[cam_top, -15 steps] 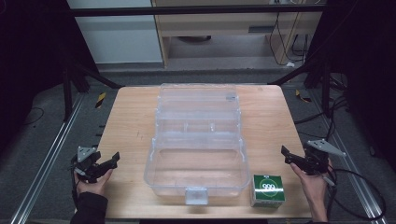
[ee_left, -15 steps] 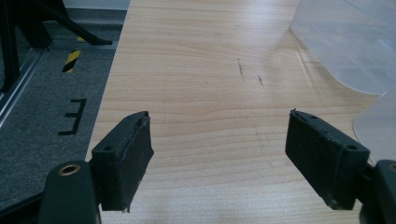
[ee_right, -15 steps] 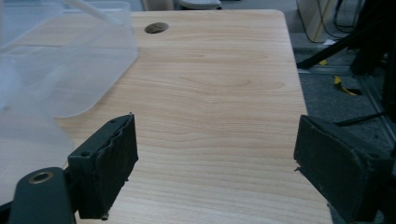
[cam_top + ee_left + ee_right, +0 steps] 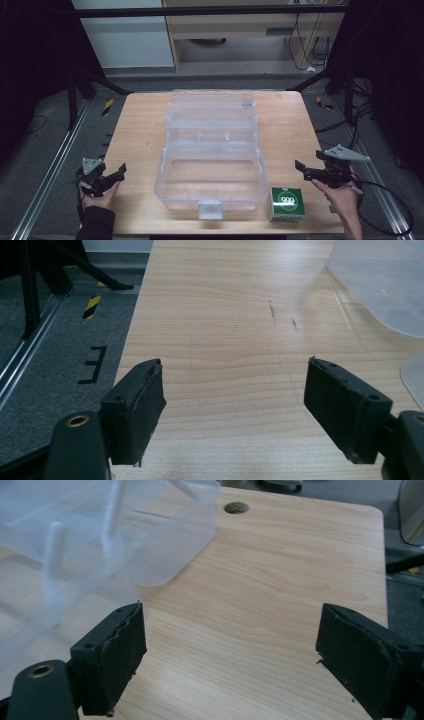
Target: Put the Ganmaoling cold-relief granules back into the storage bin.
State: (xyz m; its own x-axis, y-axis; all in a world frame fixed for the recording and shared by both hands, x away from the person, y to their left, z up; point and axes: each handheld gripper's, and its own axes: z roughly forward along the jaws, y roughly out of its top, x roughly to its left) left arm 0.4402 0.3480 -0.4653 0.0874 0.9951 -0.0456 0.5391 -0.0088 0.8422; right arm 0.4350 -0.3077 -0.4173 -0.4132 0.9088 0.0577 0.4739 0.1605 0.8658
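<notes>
My right gripper (image 4: pixel 306 170) sits gaping and empty, way nearer the green box (image 4: pixel 286 203), just down-left of it.

A light wooden table with rounded corners (image 4: pixel 140 130) stands on dark grey carpeted floor (image 4: pixel 45 145). Silver metal rails (image 4: pixel 50 175) run along the floor past its left and right edges. Black frame struts (image 4: pixel 100 80) slant down beyond the far corners. Behind stand a white cabinet panel (image 4: pixel 130 35) and a pale wooden cabinet (image 4: pixel 225 25), with cables (image 4: pixel 305 45) trailing at the right. Yellow-black striped tape (image 4: pixel 107 106) marks the floor.
</notes>
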